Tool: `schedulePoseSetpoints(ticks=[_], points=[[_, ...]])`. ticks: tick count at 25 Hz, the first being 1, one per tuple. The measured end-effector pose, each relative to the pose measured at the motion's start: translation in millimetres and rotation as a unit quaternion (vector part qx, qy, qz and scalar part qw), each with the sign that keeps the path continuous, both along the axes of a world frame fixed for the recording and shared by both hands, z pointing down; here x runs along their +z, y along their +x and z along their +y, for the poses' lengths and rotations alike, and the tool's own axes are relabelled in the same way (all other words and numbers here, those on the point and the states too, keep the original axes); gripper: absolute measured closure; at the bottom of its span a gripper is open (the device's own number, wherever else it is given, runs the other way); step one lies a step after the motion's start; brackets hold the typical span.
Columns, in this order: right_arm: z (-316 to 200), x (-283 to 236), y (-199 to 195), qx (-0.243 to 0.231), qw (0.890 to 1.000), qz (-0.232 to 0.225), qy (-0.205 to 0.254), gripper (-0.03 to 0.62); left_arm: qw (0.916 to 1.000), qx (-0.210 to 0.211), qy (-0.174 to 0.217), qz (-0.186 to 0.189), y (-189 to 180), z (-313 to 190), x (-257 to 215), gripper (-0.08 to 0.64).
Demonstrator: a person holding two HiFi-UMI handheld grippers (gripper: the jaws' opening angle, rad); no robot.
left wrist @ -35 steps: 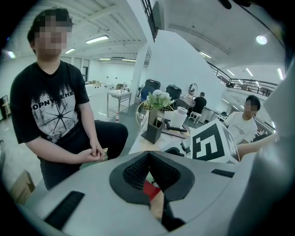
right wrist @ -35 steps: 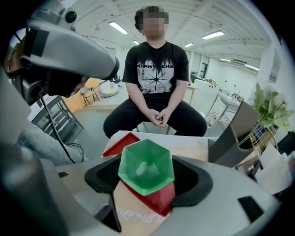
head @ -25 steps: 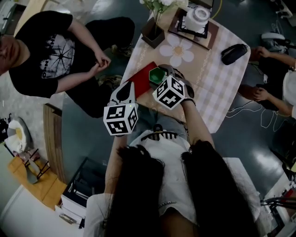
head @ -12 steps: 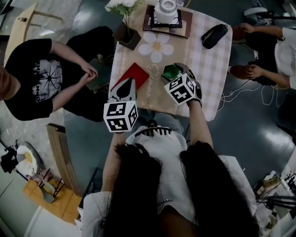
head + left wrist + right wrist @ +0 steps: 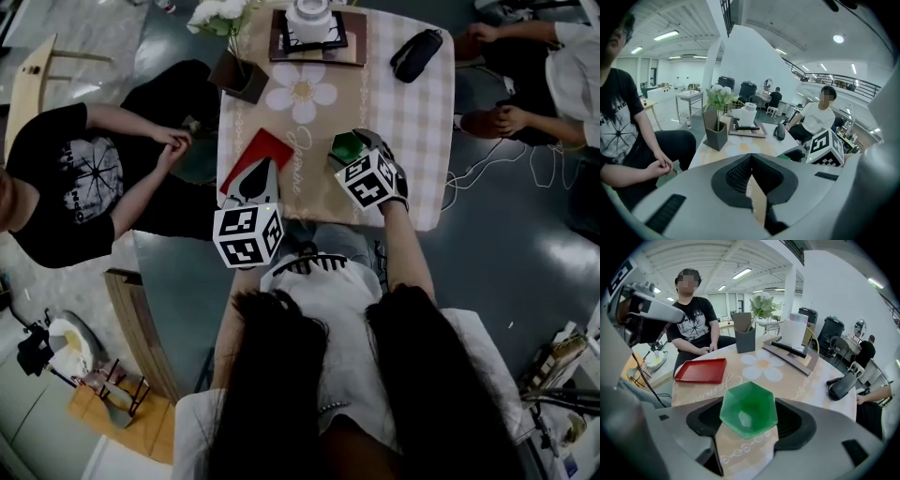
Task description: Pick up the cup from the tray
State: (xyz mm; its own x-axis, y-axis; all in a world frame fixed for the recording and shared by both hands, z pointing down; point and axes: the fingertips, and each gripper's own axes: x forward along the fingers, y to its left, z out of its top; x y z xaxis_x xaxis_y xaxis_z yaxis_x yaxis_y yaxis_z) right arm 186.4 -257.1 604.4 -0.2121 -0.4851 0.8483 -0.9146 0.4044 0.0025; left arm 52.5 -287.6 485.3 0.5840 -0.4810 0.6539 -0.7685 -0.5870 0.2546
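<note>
Two things lie nearest me: my left tongs (image 5: pixel 751 155), pressed together at the near end of the red tray (image 5: pixel 262 153), and my right tongs (image 5: pixel 749 420), pinching the green cup (image 5: pixel 749 406) by its sides. The cup is off the tray, near it on its right, over the desk (image 5: pixel 422 122). Farther back on the desk stand a flower pot (image 5: pixel 239 75) and a black pouch (image 5: pixel 415 54).
</note>
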Motion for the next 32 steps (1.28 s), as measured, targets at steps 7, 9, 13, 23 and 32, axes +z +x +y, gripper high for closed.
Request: schedulePoseSetpoints(ticks=[7, 9, 13, 23, 32], points=[[-1, 1, 0, -0.002, 1.0, -0.006, 0.003, 0.265, 1.0, -0.009, 0.001, -0.001, -7, 4, -1, 0.554], [-1, 0, 0, 0.001, 1.0, -0.007, 0.006, 0.265, 0.9999, -0.008, 0.004, -0.006, -9, 6, -2, 0.554], [2, -6, 0, 0.015, 0.999, -0.026, 0.012, 0.258, 0.9999, -0.004, 0.001, -0.01, -10, 14, 0, 0.554], [2, -98, 32, 0.13, 0.973, -0.118, 0.149, 0.247, 0.9999, 0.008, 0.007, 0.012, 13, 12, -8, 0.554], [26, -129, 33, 0.205, 0.939, -0.194, 0.195, 0.412, 0.9974, 0.049, 0.023, 0.046, 50, 27, -25, 0.554]])
